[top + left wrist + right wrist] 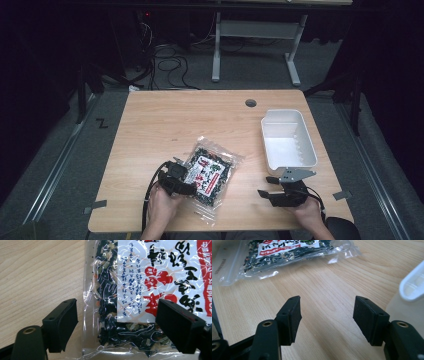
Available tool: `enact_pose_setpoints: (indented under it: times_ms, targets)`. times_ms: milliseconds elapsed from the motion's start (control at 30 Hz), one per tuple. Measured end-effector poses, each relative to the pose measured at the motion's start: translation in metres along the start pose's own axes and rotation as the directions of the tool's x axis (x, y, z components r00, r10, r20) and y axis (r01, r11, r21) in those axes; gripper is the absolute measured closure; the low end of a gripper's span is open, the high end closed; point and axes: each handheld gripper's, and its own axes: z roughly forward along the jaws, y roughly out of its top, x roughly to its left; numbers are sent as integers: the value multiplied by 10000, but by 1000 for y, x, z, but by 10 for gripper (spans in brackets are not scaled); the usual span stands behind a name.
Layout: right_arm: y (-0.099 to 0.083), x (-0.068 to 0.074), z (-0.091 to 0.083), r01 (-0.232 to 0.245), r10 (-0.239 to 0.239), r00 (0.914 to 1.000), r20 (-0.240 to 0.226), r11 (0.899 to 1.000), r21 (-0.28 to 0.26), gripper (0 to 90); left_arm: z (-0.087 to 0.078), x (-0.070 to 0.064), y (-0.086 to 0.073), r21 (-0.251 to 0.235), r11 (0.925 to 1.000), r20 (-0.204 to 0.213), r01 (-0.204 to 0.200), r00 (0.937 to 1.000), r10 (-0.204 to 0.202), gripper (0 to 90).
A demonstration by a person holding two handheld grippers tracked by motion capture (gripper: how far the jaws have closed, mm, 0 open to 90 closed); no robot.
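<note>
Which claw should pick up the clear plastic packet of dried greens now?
Left. The left claw is open astride the clear plastic packet of dried greens; the right claw, open, sits apart over bare wood.

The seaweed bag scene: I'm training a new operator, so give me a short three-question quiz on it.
1. True or false: the left gripper has its jaws open astride the edge of the clear snack bag.
2. What lies in the white bin? A) the bag B) nothing C) a cable
3. Fill in: the right gripper is open above bare ____.

Key: 1 true; 2 B; 3 table, wood.
</note>
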Motion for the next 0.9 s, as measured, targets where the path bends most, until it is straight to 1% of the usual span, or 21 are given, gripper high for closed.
enact_pose_setpoints:
  times_ms: [33, 67, 100, 167, 200, 233, 300, 333, 400, 500, 567, 700, 767, 833, 900]
  targets:
    - [1, 0, 0, 8, -9, 10000, -59, 10000, -85, 400, 0, 0, 0, 17, 10000, 76, 21, 10000, -22, 217]
    - [2, 0, 0, -140, 139, 9998, -114, 9998, -119, 395, 0, 0, 0, 17, 10000, 76, 21, 10000, -22, 222]
    - [5, 0, 0, -324, 321, 9994, -163, 9993, -170, 388, 0, 2, 0, 92, 9999, 276, -105, 9996, 102, 222]
    - [9, 1, 0, -337, 335, 9994, -83, 9991, -266, 385, 1, 3, -1, 57, 9999, 496, -145, 9987, 142, 221]
    - [12, 2, 0, -341, 338, 9994, -72, 9989, -307, 382, 1, 3, -1, 57, 9999, 496, -145, 9987, 142, 220]
    - [15, 4, 1, -378, 377, 9993, -22, 9989, -276, 380, 1, 2, -2, 37, 9997, 624, -228, 9978, 225, 220]
    - [21, 5, 3, -323, 324, 9994, 89, 9994, -158, 380, 0, 1, -2, 5, 9993, 643, -381, 9972, 379, 220]
    - [24, 5, 4, -303, 305, 9994, 140, 9995, -132, 381, 0, 1, -2, 5, 9993, 643, -381, 9972, 379, 219]
    - [31, 6, 7, -275, 277, 9991, 328, 9996, -73, 387, 0, 0, -2, -52, 9983, 679, -580, 9960, 582, 219]
    - [44, 7, 10, 19, -26, 9985, 545, 9999, 113, 415, 1, -2, -2, -112, 9972, 742, -736, 9945, 742, 219]
    - [53, 7, 12, 64, -72, 9989, 460, 9998, 191, 428, 1, -3, -2, -152, 9969, 769, -772, 9940, 781, 219]
    - [71, 9, 12, 153, -170, 9985, 514, 9993, 341, 432, 1, -4, -2, -169, 9957, 891, -908, 9918, 919, 219]
    - [79, 7, 14, 182, -206, 9977, 646, 9991, 386, 426, 2, -4, -2, -203, 9955, 1009, -931, 9904, 947, 219]
    - [87, 4, 17, 185, -222, 9969, 753, 9986, 495, 420, 2, -4, -1, -197, 9949, 1040, -989, 9895, 1004, 219]
    - [96, 2, 23, 80, -127, 9972, 738, 9979, 637, 411, 2, -5, -1, -244, 9949, 1051, -978, 9894, 998, 218]
